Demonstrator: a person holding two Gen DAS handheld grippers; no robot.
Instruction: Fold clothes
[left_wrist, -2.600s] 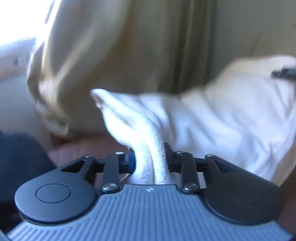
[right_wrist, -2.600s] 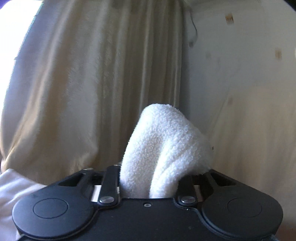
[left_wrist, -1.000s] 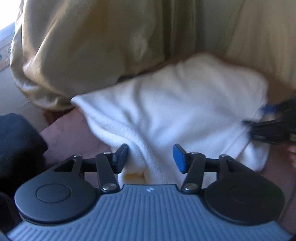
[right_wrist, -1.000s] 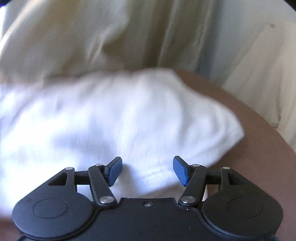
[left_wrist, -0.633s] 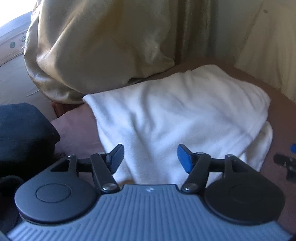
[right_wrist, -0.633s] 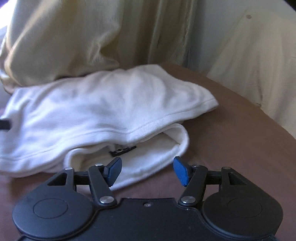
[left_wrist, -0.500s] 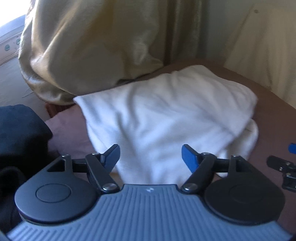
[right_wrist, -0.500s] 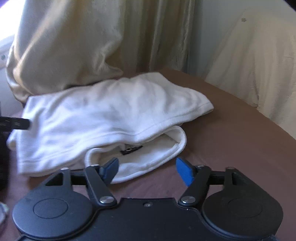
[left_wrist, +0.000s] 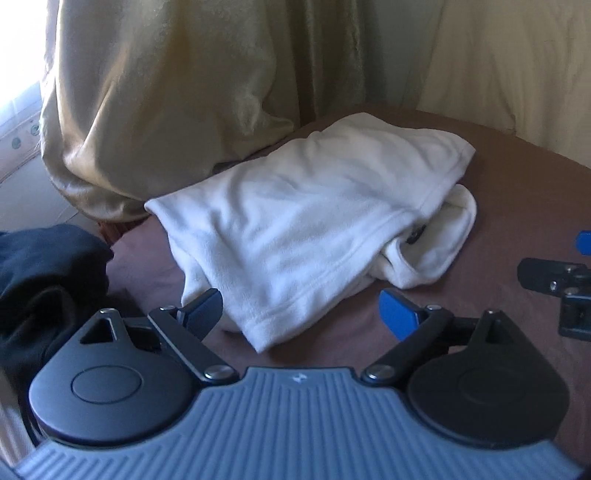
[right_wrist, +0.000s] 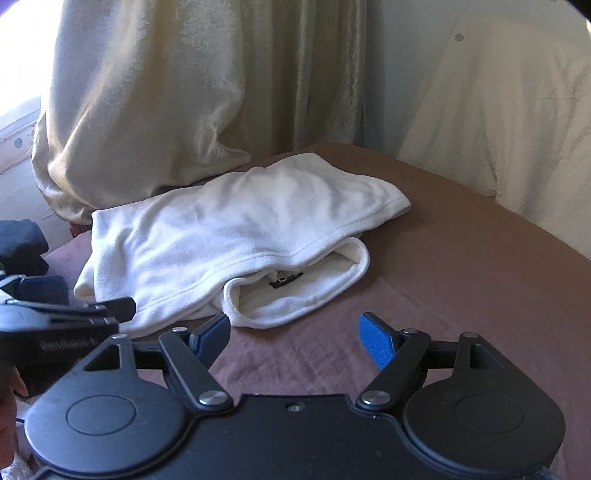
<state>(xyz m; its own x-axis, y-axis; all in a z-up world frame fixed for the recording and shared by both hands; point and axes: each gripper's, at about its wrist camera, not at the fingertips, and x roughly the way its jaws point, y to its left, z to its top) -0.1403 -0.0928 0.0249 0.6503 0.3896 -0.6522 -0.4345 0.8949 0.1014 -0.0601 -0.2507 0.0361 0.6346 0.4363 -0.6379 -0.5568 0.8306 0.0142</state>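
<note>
White fleece garment (left_wrist: 314, 221) folded over on the brown table (left_wrist: 517, 192), collar with dark label peeking out under the top layer on the right side. Left gripper (left_wrist: 301, 310) spread wide, jaws just been opening, nothing between them, hanging just short of the near hem. Right gripper (right_wrist: 293, 336) wide too, just been opening, empty, clear of the collar. Looks like a release after laying the fold. Dark clothing (left_wrist: 44, 273) heaped at left, probably next. Gold curtain (right_wrist: 166, 92) draped behind.
</note>
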